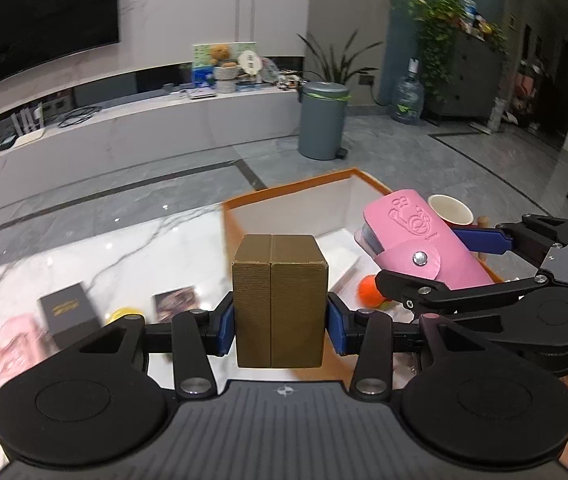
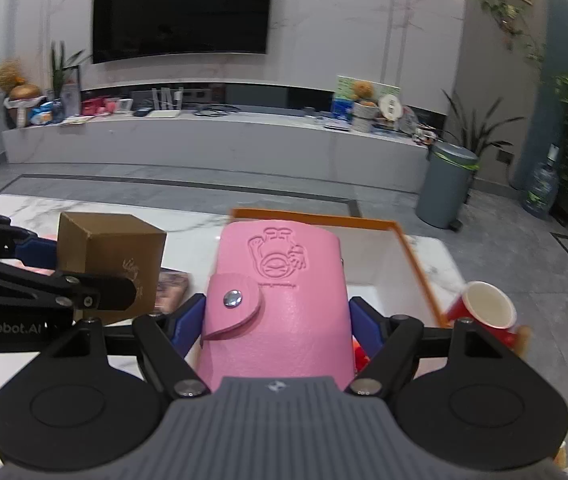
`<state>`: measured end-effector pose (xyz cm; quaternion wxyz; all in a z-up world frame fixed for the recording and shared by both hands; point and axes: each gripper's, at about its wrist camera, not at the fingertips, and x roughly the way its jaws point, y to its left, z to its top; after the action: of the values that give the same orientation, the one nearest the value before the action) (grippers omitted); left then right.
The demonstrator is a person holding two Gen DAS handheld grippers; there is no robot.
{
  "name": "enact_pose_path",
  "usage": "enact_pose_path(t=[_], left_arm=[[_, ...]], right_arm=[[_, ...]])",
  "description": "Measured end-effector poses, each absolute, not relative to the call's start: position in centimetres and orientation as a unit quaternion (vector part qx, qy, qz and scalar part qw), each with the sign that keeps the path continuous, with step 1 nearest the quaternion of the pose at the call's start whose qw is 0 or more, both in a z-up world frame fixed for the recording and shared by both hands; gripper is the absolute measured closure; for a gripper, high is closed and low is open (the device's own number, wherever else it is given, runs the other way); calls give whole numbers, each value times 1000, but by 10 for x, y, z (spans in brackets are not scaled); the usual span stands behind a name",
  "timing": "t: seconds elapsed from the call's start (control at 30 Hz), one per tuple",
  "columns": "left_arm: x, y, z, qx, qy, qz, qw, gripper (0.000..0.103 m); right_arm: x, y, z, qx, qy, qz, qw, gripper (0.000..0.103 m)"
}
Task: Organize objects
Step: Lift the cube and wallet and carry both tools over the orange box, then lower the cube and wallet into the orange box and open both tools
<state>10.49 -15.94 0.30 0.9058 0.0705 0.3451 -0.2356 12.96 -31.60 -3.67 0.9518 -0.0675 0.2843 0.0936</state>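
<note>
My left gripper (image 1: 279, 324) is shut on a gold-brown box (image 1: 279, 300), held upright above the marble table. The same box (image 2: 111, 268) shows at the left of the right wrist view. My right gripper (image 2: 277, 320) is shut on a pink leather case (image 2: 279, 304) with a snap flap; in the left wrist view that case (image 1: 424, 240) hangs at the right, over an orange-rimmed white box (image 1: 304, 188). The orange-rimmed box (image 2: 412, 256) lies open just ahead of both grippers. An orange ball (image 1: 370, 290) rests inside it.
A red paper cup (image 2: 484, 310) stands right of the orange-rimmed box. On the marble table (image 1: 83, 256) at the left lie a black box (image 1: 69, 312), a pink object (image 1: 19, 340), a yellow thing (image 1: 123, 314) and a small card (image 1: 175, 302). A grey bin (image 1: 322, 120) stands on the floor beyond.
</note>
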Motion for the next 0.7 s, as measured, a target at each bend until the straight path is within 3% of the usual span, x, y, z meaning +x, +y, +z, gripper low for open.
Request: enact_pose_path(t=[0.7], left_arm=[[140, -237, -45, 157, 384, -270, 869, 52]], right_arm=[[215, -382, -91, -127, 367, 104, 916, 26]])
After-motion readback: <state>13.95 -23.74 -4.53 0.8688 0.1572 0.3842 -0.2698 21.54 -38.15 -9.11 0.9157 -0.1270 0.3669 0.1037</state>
